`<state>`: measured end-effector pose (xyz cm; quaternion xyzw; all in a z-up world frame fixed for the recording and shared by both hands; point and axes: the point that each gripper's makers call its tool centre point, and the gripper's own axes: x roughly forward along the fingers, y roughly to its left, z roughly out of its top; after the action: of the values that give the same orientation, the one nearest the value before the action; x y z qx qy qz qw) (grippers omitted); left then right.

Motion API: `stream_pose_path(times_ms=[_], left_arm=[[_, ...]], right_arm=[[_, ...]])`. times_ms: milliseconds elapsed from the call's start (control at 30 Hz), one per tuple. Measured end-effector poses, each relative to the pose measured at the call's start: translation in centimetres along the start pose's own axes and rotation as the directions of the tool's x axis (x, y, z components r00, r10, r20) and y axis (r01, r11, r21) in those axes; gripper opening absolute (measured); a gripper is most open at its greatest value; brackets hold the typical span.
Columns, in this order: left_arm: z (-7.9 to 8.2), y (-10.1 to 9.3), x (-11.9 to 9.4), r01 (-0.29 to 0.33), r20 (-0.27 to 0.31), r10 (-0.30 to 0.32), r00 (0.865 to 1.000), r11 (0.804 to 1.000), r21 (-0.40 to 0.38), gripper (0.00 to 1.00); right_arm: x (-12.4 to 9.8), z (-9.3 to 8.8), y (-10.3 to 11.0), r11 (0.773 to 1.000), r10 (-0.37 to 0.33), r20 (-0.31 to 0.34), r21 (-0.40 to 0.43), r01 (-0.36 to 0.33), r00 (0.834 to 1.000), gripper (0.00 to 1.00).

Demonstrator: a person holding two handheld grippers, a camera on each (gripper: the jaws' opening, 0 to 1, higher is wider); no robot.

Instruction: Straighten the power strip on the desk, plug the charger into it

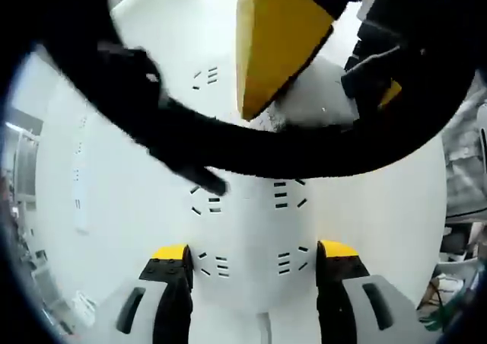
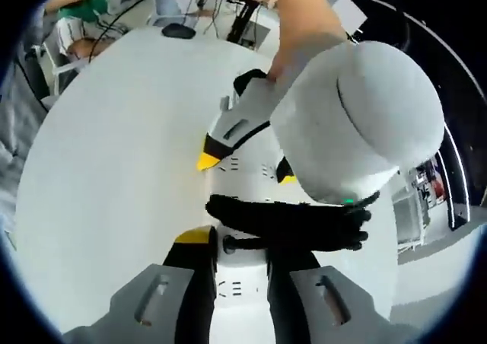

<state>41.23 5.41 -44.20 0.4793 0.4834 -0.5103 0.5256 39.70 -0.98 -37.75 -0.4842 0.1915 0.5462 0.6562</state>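
straddling power strip (image 1: 251, 230), left tool (image 1: 255, 272) wide; right tool (image 2: 242, 275) above.

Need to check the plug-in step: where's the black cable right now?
In the right gripper view, the black cable lies across the white power strip, just beyond the right gripper and below the left gripper.

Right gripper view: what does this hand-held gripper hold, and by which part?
The right hand-held gripper seems to pinch the black charger cable near one end.
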Motion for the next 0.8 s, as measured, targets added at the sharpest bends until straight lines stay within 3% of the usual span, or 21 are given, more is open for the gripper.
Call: stream_pose_path(times_ms=[67, 167, 233, 267, 300, 333, 367, 400, 433, 500, 567, 600, 667, 800], left_arm=[[0.0, 0.0, -0.1, 0.002, 0.001, -0.002, 1.0, 1.0, 0.004, 0.65], [0.0, -0.1, -0.1, 0.004, 0.005, -0.004, 1.0, 1.0, 0.005, 0.65], [0.0, -0.1, -0.1, 0.005, 0.009, -0.005, 1.0, 1.0, 0.007, 0.65], [0.0, -0.1, -0.1, 0.005, 0.01, -0.005, 1.0, 1.0, 0.008, 0.65], [0.0, -0.1, -0.2, 0.006, 0.01, -0.006, 1.0, 1.0, 0.009, 0.65], [0.0, -0.1, -0.2, 0.006, 0.008, -0.006, 1.0, 1.0, 0.01, 0.65], [0.0, -0.1, -0.2, 0.007, 0.006, -0.007, 1.0, 1.0, 0.011, 0.65], [0.0, -0.2, -0.2, 0.005, -0.004, -0.005, 1.0, 1.0, 0.012, 0.65], [0.0, -0.2, -0.2, 0.005, -0.008, -0.005, 1.0, 1.0, 0.01, 0.65], [0.0, -0.2, -0.2, 0.006, -0.01, -0.006, 1.0, 1.0, 0.013, 0.65], [0.0, -0.2, -0.2, 0.009, -0.001, -0.009, 1.0, 1.0, 0.017, 0.65], [0.0, -0.2, -0.2, 0.01, 0.002, -0.01, 1.0, 1.0, 0.018, 0.65], [0.1, -0.2, -0.2, 0.01, 0.001, -0.01, 1.0, 1.0, 0.017, 0.65], [0.0, -0.2, -0.3, 0.011, 0.005, -0.011, 1.0, 1.0, 0.013, 0.65]], right_arm=[[0.1, 0.0, -0.8, 0.997, 0.038, 0.031, 0.063, -0.04, 0.999, 0.22], [0.2, 0.0, -0.6, 0.998, 0.03, 0.034, 0.045, -0.032, 0.999, 0.22], [0.1, 0.0, -0.1, 0.998, -0.037, -0.037, -0.057, 0.035, 0.999, 0.22], [0.1, 0.0, 0.2, 0.986, -0.076, -0.077, -0.154, 0.063, 0.994, 0.22], [0.2, -0.1, 0.1, 0.983, -0.095, -0.089, -0.167, 0.08, 0.991, 0.22], [0.4, 0.0, -0.5, 0.991, -0.064, -0.063, -0.124, 0.056, 0.996, 0.22], [0.4, 0.0, -0.6, 1.0, 0.017, -0.003, -0.013, -0.017, 1.0, 0.22], [0.4, -0.4, -1.5, 0.995, 0.061, 0.044, 0.08, -0.064, 0.997, 0.22], [0.4, -0.4, -1.3, 0.993, 0.073, 0.059, 0.091, -0.078, 0.996, 0.22], [0.4, -0.7, -1.1, 0.999, 0.02, 0.011, 0.028, -0.02, 1.0, 0.22], [0.5, -0.6, -0.4, 0.985, -0.096, -0.089, -0.151, 0.082, 0.991, 0.22], [0.7, -0.6, -0.2, 0.992, -0.078, -0.079, -0.105, 0.069, 0.994, 0.23], [0.7, -0.8, -0.4, 0.999, 0.037, -0.009, 0.017, -0.037, 0.999, 0.23], [0.8, -0.7, -0.1, 0.998, -0.028, -0.055, -0.055, 0.025, 0.998, 0.23]])
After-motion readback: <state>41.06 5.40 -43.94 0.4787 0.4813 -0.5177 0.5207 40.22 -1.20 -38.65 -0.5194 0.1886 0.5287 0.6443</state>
